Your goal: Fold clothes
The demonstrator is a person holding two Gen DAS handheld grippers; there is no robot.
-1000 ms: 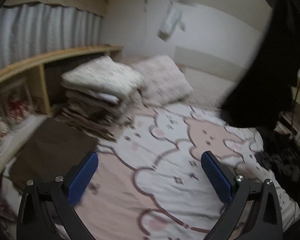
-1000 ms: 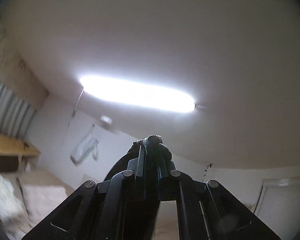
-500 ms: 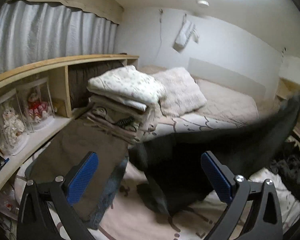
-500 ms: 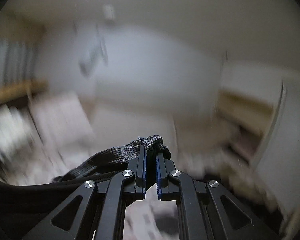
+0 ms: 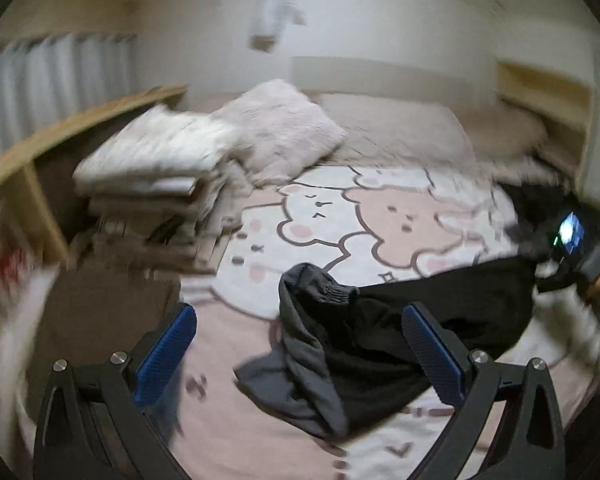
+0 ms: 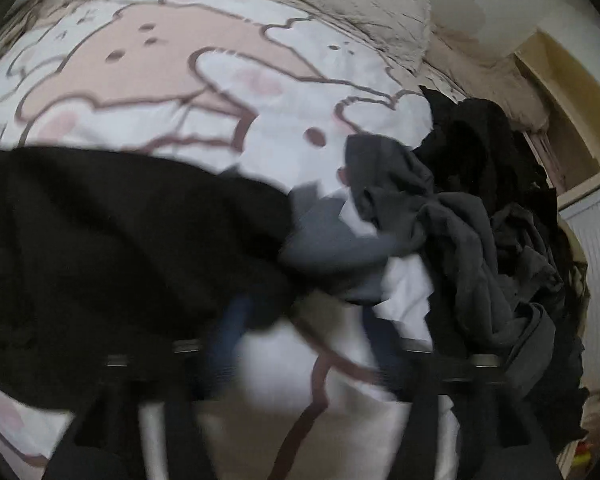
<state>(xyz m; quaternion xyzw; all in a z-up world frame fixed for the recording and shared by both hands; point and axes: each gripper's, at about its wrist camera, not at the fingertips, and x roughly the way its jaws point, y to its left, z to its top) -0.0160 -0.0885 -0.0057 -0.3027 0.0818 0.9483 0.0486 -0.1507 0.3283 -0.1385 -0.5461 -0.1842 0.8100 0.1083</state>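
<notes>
The black top [image 5: 432, 320] was high in the air a moment ago; now it lies crumpled on the bed [image 5: 340, 220], at 5 o'clock in the left view. No fold is made yet. The right gripper [image 6: 300, 332] is opening and pinches nothing. The left gripper [image 5: 296, 352] is spread wide, empty. A stack [image 5: 152, 184] sits at 10 o'clock. The dark pile [image 6: 500, 220] waits at 3 o'clock.

Right gripper [image 6: 300, 344] opening over cartoon bedspread [image 6: 220, 72], black garment [image 6: 120, 232] left, dark clothes pile [image 6: 480, 220] right

Bedroom — bed [image 5: 380, 216], pillow [image 5: 284, 120].
</notes>
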